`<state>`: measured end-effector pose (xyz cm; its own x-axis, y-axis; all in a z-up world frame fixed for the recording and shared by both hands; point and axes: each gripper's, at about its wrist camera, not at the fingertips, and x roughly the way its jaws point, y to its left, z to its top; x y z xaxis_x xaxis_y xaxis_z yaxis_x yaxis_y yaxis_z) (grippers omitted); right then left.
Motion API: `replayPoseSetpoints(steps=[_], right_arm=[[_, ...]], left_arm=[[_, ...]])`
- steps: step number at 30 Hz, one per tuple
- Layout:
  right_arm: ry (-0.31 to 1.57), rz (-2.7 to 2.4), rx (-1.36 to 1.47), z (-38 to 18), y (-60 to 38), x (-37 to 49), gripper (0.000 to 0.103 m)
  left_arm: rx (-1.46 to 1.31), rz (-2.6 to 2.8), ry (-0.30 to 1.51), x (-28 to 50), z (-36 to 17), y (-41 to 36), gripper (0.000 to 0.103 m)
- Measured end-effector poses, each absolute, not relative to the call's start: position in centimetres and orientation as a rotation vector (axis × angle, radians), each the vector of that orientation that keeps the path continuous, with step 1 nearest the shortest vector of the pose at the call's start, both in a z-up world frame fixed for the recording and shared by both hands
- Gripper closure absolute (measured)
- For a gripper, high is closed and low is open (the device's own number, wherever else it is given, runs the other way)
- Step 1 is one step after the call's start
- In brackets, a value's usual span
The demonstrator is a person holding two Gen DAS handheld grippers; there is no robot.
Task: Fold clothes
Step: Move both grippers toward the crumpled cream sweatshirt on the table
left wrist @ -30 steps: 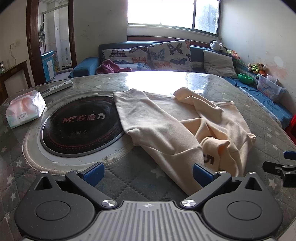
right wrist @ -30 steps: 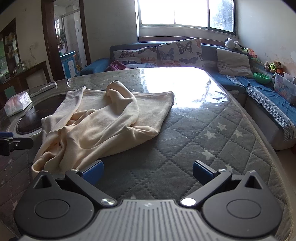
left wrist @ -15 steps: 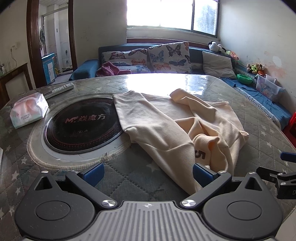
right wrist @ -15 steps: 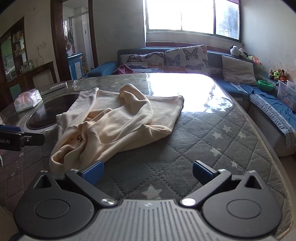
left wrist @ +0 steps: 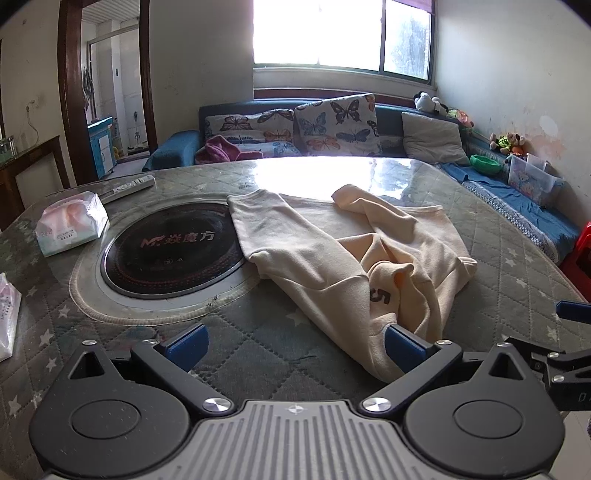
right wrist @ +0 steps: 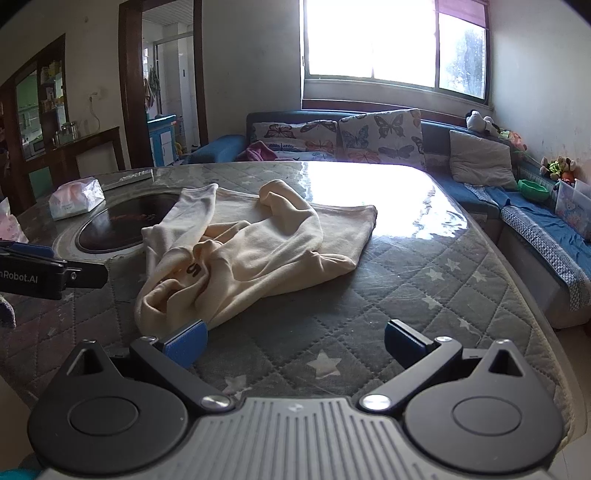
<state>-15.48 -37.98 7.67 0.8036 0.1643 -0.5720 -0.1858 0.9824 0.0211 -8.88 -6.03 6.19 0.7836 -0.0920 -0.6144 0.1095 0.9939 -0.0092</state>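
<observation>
top [left wrist: 343, 254]: crumpled on table [left wrist: 258, 343], just ahead of both grippers
left gripper [left wrist: 293, 345]: jaws spread, empty
right gripper [right wrist: 293, 341]: jaws spread, empty
feel: soft, light, floppy
hold: likely near hem edge

We look from low down at the near edge of the tabletop [left wrist: 258, 350], from behind each pair of jaws, facing the window [left wrist: 340, 33]. Our left view sits close to the round cooker [left wrist: 170, 251]. Both views share the cream top [right wrist: 258, 251], sofa [right wrist: 436, 140] and window.
</observation>
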Motion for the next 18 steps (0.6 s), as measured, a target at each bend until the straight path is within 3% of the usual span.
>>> replayPoseSetpoints(steps=[12,18], right_arm=[[0.586,0.169,-0.051,8.3,-37.8,-16.6,0.0],[0.589,0.178,-0.051,8.4,-37.9,-16.3,0.0]], left_arm=[[0.013,-0.133,0.65,-8.7,6.6,-5.7,0.001],[0.03,-0.16,0.653,-7.9,6.7,-6.5,0.007]])
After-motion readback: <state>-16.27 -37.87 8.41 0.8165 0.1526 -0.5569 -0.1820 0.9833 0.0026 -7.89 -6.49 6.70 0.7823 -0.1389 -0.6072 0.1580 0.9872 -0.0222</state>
